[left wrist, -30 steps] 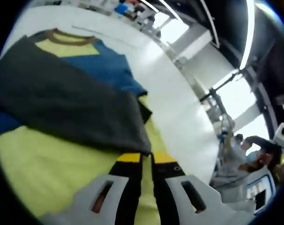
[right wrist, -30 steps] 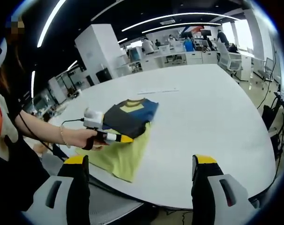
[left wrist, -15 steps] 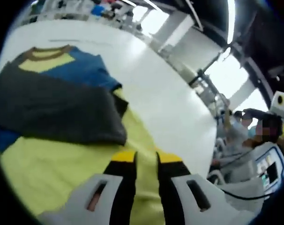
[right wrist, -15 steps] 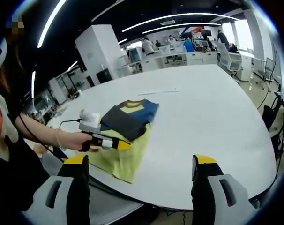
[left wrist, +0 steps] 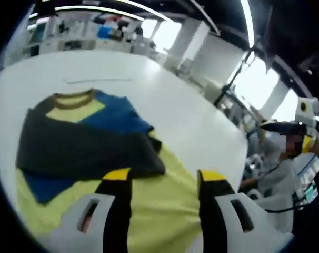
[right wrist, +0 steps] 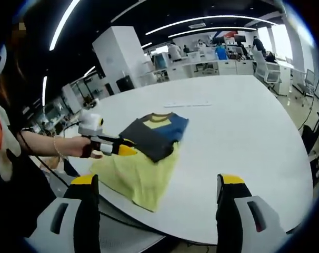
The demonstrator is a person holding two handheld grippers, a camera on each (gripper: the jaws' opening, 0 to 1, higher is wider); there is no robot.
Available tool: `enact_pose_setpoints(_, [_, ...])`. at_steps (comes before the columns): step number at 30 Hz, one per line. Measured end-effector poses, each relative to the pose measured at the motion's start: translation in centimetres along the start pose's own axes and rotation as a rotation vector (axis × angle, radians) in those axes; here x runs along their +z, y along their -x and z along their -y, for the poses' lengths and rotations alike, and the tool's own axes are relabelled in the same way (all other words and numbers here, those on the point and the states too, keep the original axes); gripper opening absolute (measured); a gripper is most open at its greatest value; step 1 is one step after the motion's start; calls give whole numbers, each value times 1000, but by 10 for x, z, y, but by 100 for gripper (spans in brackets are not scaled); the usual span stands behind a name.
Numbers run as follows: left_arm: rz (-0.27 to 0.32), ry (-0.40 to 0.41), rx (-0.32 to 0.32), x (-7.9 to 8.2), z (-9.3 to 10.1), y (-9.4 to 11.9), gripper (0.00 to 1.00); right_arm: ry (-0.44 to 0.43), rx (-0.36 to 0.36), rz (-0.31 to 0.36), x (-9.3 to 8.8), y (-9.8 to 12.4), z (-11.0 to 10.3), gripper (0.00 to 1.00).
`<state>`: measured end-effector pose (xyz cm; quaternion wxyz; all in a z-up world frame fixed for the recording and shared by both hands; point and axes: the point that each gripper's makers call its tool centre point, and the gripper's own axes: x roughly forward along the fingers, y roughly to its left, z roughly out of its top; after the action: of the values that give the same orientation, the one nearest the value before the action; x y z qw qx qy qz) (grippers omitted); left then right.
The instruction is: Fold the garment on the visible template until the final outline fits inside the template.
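Left gripper [left wrist: 162, 182] has let go and backed off, jaws now wide over the yellow hem. Yellow, blue and grey T-shirt [right wrist: 149, 145], part-folded, lies on the white round surface [right wrist: 243, 137]. Right gripper [right wrist: 157, 182] waits wide, well apart. More folds likely needed.

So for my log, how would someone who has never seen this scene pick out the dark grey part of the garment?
Start at the big round white table; near its edge lies a folded yellow, blue and grey T-shirt. The dark grey fabric panel is folded across its middle, below the brown ribbed collar. It is the only dark patch, lying over blue above and plain yellow below.
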<state>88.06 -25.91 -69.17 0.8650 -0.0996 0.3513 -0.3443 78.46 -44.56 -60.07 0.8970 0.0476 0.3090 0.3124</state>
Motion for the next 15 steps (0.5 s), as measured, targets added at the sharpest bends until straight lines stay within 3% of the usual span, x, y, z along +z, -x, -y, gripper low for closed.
enact_pose_setpoints(15, [113,11,104,24,-30,98,72,51,35,23,18,-7,-18,96])
